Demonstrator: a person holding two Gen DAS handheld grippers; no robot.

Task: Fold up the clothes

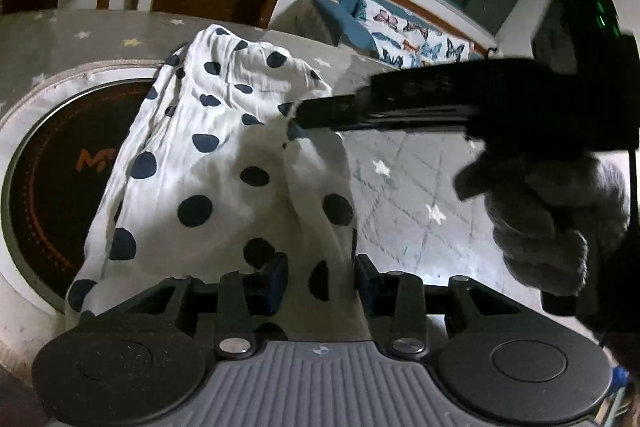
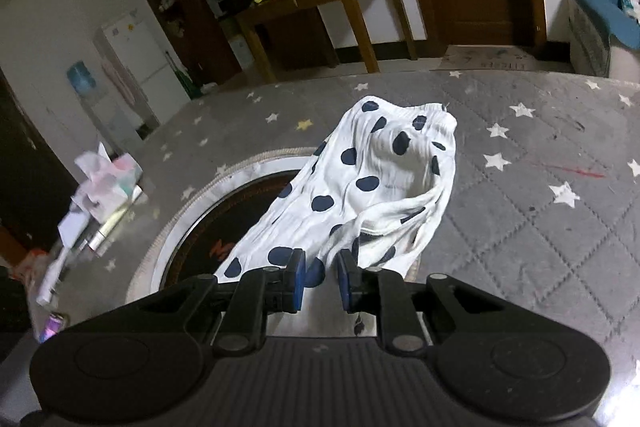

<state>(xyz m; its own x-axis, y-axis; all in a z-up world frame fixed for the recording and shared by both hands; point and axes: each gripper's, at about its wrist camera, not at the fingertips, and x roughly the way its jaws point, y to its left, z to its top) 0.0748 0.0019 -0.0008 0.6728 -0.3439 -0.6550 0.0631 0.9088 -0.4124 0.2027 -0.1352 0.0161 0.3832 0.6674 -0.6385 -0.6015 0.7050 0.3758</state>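
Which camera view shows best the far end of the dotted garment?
The right wrist view: the far end of the dotted garment lies whole and unobstructed on the grey star cloth. In the left wrist view the right gripper covers part of it.

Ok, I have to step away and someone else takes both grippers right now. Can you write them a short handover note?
Left gripper: closed on a bunch of the polka-dot garment, near edge.
Right gripper: also closed on the garment, pinching a gathered fold; in the left view it comes in from the right.
Garment: lifted between both grippers, far end draped on the grey star-print quilt, partly over the round dark mat.
Done: both grips taken.
Left: spread it flat, make every fold; no neat fold shows yet.
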